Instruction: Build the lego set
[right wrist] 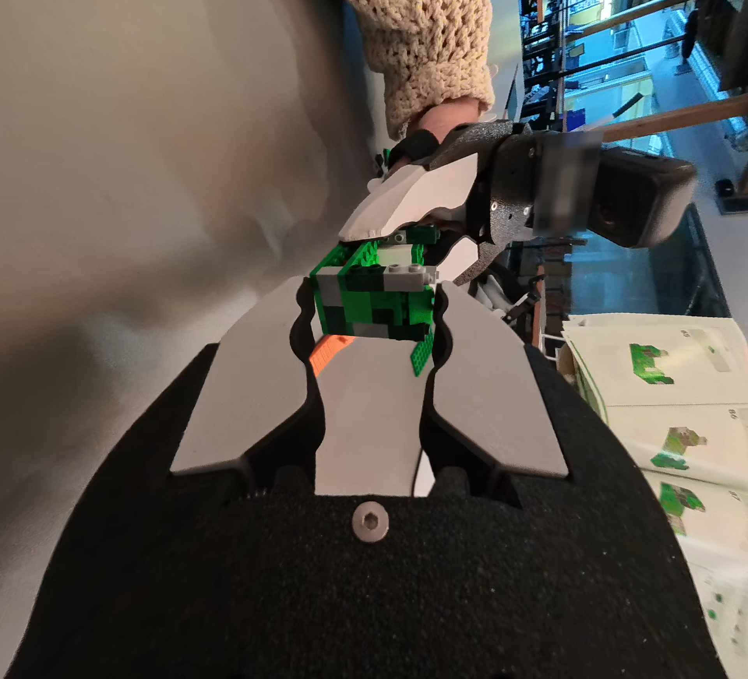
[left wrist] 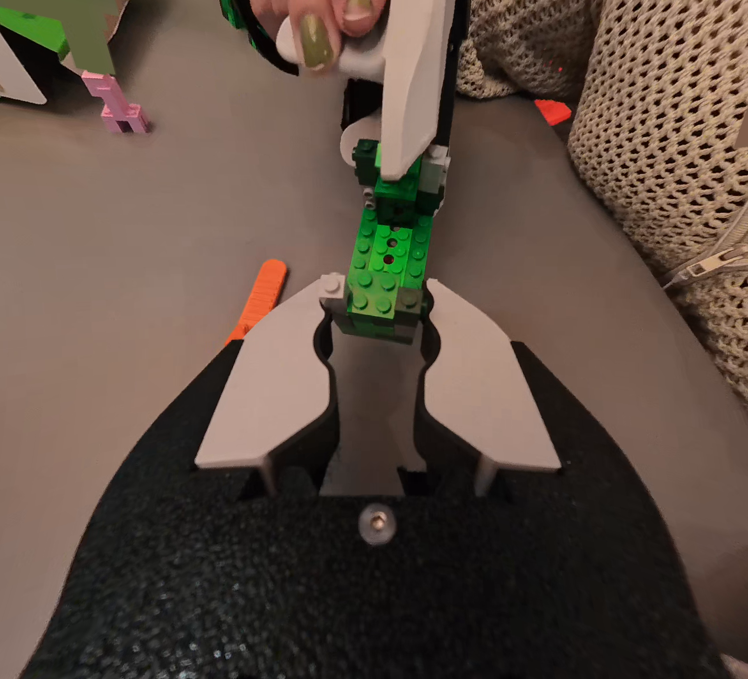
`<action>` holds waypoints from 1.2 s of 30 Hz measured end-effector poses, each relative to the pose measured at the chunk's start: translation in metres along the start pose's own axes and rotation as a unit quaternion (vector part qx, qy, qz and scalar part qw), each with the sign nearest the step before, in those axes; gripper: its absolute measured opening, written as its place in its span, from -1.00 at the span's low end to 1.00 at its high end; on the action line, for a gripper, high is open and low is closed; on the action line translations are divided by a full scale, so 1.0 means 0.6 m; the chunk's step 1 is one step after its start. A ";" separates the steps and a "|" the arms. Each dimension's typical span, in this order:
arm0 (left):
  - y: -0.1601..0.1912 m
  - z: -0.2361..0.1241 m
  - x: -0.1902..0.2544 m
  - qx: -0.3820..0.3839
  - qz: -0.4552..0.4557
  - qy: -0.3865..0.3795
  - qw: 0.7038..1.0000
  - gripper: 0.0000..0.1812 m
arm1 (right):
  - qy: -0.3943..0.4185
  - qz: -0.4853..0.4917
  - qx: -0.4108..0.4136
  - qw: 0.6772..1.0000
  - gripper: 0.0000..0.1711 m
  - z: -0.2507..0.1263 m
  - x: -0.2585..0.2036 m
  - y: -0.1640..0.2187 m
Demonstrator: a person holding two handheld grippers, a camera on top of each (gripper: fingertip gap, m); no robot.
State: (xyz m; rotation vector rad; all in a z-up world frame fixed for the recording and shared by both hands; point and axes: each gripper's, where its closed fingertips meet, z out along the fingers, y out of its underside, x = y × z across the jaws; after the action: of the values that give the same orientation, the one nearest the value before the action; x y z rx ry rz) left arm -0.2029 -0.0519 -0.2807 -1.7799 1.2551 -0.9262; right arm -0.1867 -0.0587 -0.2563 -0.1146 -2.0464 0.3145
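Observation:
A green, dark green and grey lego build (left wrist: 384, 255) is held above the grey table between both grippers. My left gripper (left wrist: 376, 307) is shut on its near end, fingers on either side. My right gripper (left wrist: 404, 170) comes down from above and is shut on the far end. In the right wrist view my right gripper (right wrist: 372, 303) clamps the blocky end of the build (right wrist: 372, 307), and my left gripper (right wrist: 404, 222) holds the far end. A thin green plate (right wrist: 423, 352) hangs at the build's lower right.
An orange brick separator (left wrist: 263, 295) lies on the table (left wrist: 162, 214) left of the build. A pink lego figure (left wrist: 119, 109) and a green box (left wrist: 60, 12) stand far left. A red piece (left wrist: 552, 111) lies far right by a knitted sleeve (left wrist: 668, 133). An instruction booklet (right wrist: 664, 417) lies at right. Left and right tips are no more than a few centimetres apart. My left gripper's tips are some 20 cm from the thin green plate (right wrist: 423, 352).

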 end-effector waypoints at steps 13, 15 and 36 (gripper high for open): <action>-0.012 -0.005 0.008 0.023 -0.005 0.016 1.000 -0.56 | 0.011 0.005 0.017 1.000 -0.36 -0.008 0.009 -0.010; -0.011 -0.003 0.010 0.020 -0.005 0.018 1.000 -0.56 | 0.007 0.004 0.018 1.000 -0.36 -0.009 0.008 -0.012; -0.025 -0.016 0.010 0.065 -0.008 0.026 0.998 -0.56 | 0.054 -0.006 0.027 0.998 -0.37 -0.017 0.031 -0.017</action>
State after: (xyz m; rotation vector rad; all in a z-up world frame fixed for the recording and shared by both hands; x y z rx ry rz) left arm -0.2037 -0.0559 -0.2621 -1.6775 1.1867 -1.0454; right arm -0.1861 -0.0626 -0.2334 -0.0847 -1.9299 0.3497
